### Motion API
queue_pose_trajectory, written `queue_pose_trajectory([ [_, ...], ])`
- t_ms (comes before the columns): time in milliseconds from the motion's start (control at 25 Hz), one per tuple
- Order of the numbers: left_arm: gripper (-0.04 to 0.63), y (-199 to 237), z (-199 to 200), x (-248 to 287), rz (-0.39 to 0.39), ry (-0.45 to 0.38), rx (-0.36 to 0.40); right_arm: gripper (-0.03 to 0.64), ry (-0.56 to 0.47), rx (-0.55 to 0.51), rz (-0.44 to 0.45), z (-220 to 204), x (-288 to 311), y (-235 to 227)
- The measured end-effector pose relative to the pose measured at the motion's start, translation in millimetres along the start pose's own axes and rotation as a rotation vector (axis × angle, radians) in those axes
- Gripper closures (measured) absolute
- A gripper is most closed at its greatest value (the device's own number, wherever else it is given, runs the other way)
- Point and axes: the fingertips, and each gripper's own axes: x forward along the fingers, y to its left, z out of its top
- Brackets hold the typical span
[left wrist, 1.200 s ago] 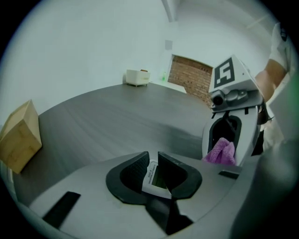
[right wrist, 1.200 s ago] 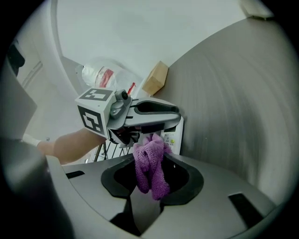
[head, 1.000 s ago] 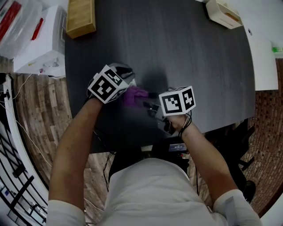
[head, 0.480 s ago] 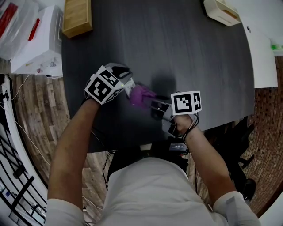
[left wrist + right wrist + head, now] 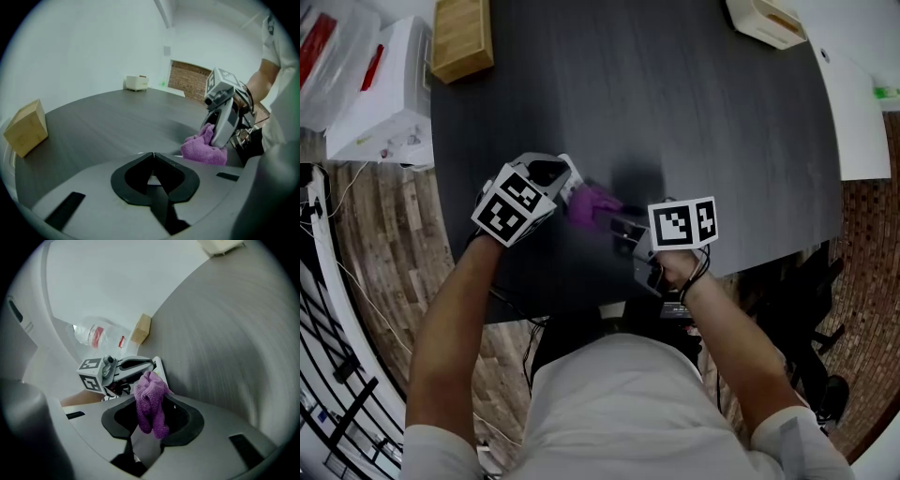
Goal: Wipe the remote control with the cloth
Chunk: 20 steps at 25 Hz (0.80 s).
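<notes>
The purple cloth hangs bunched between the jaws of my right gripper, which is shut on it; the right gripper view shows the cloth draped over the jaw tips. My left gripper faces it from the left. Its jaws have just been closing, and in the left gripper view the tips meet with nothing between them. The white remote control lies right at those tips and shows only as a thin pale edge behind them. The cloth touches that end.
Both grippers are over the near part of a dark grey table. A wooden block sits at its far left corner and a cream container at the far right. A white box stands off the left edge.
My left gripper has drawn back toward me and turned a little. The right gripper and the cloth have shifted slightly left. The cloth stays between the two grippers.
</notes>
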Motion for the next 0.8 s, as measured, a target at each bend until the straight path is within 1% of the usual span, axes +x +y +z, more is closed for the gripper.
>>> queue_pose_trajectory([
  [80, 0.575, 1.3, -2.0, -0.9, 0.011, -0.014, -0.023, 0.489, 0.001, -0.011, -0.012, -3.4, -3.6, -1.3],
  [280, 0.575, 0.3, 0.1, -1.2, 0.006, -0.032, -0.038, 0.489, 0.018, -0.008, -0.055, -19.0, -25.1, -15.0],
  [360, 0.575, 1.0, 0.3, -1.2, 0.009, -0.035, -0.047, 0.489, 0.029, -0.035, -0.084, -18.5, -34.3, -20.6],
  [480, 0.575, 1.1, 0.1, -3.2, 0.022, -0.043, -0.066, 0.489, 0.021, -0.122, -0.138, -3.3, -47.2, -23.7],
  [560, 0.574, 2.7, 2.6, -10.3, 0.048, -0.080, -0.074, 0.489, 0.002, -0.228, -0.181, 16.9, -51.6, -19.7],
  [600, 0.574, 3.1, 4.5, -15.5, 0.063, -0.106, -0.074, 0.489, -0.003, -0.305, -0.208, 28.8, -50.7, -16.5],
  [680, 0.574, -0.2, 6.2, -22.8, 0.081, -0.132, -0.042, 0.489, 0.005, -0.503, -0.276, 52.3, -41.9, -10.2],
  [800, 0.574, -7.6, 5.5, -19.2, 0.091, -0.101, 0.043, 0.489, 0.029, -0.829, -0.384, 81.0, -16.9, -1.2],
])
